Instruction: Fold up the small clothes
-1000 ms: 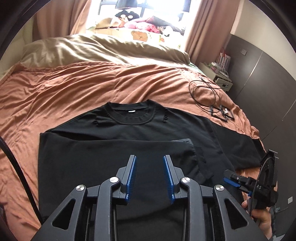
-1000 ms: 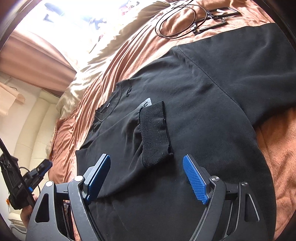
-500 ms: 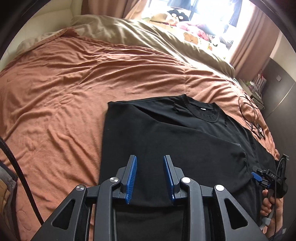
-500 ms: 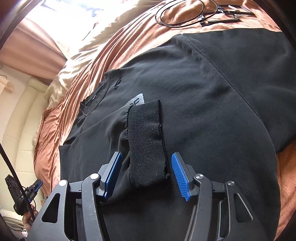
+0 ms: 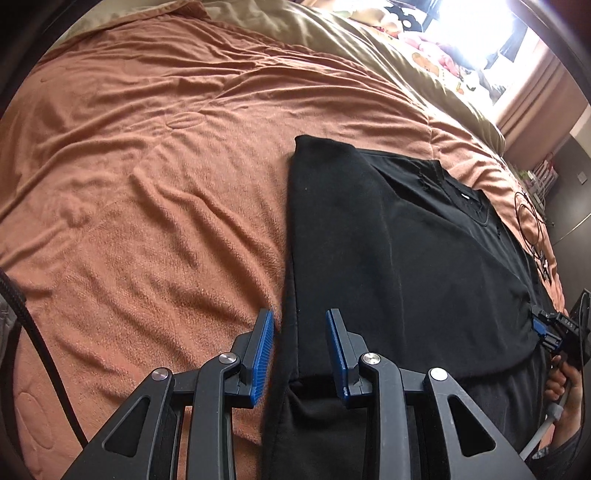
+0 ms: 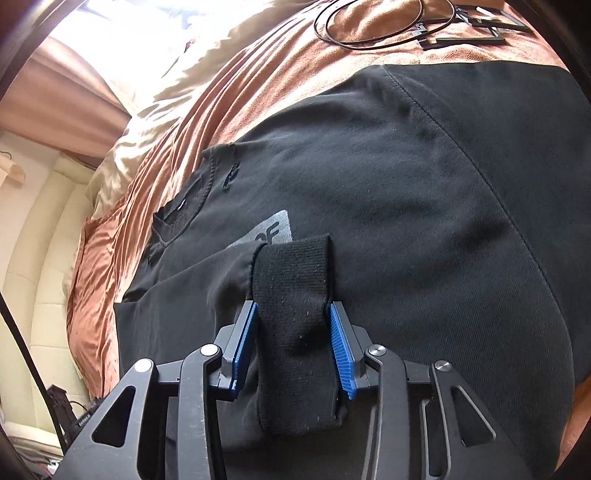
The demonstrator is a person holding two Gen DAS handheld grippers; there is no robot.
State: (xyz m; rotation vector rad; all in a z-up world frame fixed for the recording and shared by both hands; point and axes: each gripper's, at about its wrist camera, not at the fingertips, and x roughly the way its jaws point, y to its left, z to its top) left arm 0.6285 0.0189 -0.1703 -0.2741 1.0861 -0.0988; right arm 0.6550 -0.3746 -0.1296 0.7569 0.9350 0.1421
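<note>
The left gripper (image 5: 300, 350) hangs low over the near left edge of a black sweatshirt (image 5: 399, 258), its blue pads a narrow gap apart with the folded side edge of the garment running up between them; whether the pads touch the cloth cannot be told. The sweatshirt lies flat on a rust-orange blanket (image 5: 147, 184), one sleeve folded inward across the chest.

In the right wrist view, the right gripper (image 6: 291, 343) brackets the ribbed cuff (image 6: 295, 295) of that folded sleeve, a blue pad just beside each edge of the cuff with the jaws set narrowly; a firm clamp cannot be confirmed. The cuff rests on the sweatshirt's front, its far end overlapping a grey printed patch (image 6: 271, 230). Beyond it sits the neckline (image 6: 181, 218), and to the right the other sleeve (image 6: 517, 110) spreads outward, unfolded.

Farther off, a coiled black cable (image 6: 384, 26) lies on the blanket past the sleeve, well apart from the garment. An olive-tan duvet (image 5: 332, 40) is bunched at the far end of the bed, below a bright window (image 5: 476, 37).
</note>
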